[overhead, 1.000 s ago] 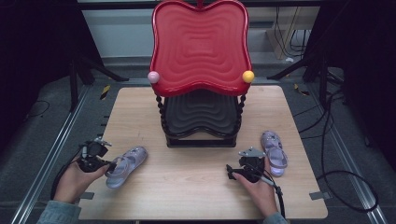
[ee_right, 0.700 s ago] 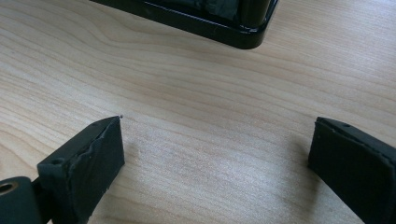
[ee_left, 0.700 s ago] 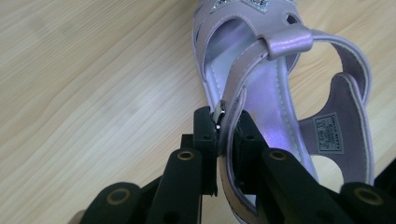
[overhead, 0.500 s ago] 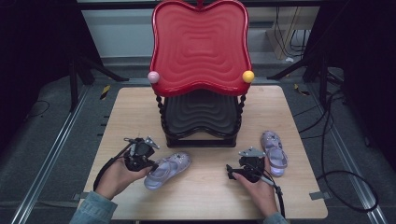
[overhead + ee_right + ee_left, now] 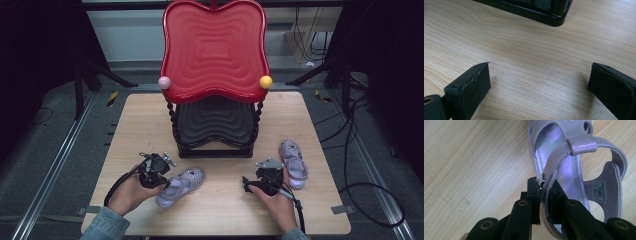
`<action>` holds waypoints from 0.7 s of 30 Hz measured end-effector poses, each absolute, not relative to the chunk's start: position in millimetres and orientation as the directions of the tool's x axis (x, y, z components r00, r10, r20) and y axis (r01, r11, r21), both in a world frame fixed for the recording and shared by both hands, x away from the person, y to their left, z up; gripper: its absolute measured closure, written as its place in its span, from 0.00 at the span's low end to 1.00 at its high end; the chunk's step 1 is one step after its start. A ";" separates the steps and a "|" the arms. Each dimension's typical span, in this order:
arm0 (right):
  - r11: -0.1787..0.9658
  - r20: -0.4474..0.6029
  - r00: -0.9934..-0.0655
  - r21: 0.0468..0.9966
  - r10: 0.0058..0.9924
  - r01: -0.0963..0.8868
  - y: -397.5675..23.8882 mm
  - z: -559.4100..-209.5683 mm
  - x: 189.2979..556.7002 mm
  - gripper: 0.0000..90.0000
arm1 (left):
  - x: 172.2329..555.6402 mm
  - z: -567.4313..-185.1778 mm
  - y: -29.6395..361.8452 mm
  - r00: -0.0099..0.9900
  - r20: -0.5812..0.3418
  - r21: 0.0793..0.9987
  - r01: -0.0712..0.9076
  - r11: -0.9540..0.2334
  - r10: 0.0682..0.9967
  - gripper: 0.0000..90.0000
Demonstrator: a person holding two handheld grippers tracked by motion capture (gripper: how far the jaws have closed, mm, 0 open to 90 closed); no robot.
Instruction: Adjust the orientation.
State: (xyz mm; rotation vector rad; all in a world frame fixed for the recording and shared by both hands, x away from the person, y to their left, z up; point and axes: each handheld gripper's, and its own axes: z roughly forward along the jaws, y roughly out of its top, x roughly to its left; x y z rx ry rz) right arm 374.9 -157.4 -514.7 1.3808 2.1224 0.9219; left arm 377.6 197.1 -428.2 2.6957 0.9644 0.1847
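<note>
Bare wooden table (image 5: 125, 130) spread wide beyond both grippers, black rack base (image 5: 215, 150) just ahead. Left gripper (image 5: 543, 188) clamped on side strap of lilac sandal (image 5: 181, 186), sole stretching ahead. Right gripper (image 5: 539, 82) gaping over bare wood, second sandal (image 5: 293, 163) just beside.

Your left gripper (image 5: 159, 172) sits near the table's front edge, left of centre, jaws pinched tight on a sandal's (image 5: 181, 185) side strap, L hand (image 5: 131, 192) wrapped round the body. Your right gripper (image 5: 260, 181) is right of centre by the front edge, jaws wide apart w/ nothing between, R hand (image 5: 276, 202) behind it.
</note>
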 end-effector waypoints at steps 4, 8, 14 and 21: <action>0.278 -0.007 -0.402 0.733 0.915 0.620 -157.4 -514.7 374.8 0.05 | 377.6 -430.1 197.5 0.775 0.030 0.284 0.599 -0.749 0.631 0.91; 0.280 -0.008 -0.404 0.734 0.915 0.619 -157.6 -514.7 374.9 0.05 | 376.0 -434.3 198.6 0.776 0.028 0.269 0.602 -0.752 0.631 0.89; 0.279 -0.007 -0.404 0.734 0.915 0.619 -157.5 -514.7 374.8 0.05 | 371.9 -430.3 202.9 0.765 0.028 0.308 0.606 -0.733 0.644 0.76; 0.279 -0.007 -0.404 0.733 0.915 0.620 -157.6 -514.7 374.8 0.05 | 359.7 -399.0 203.9 0.757 0.062 0.372 0.588 -0.719 0.651 0.60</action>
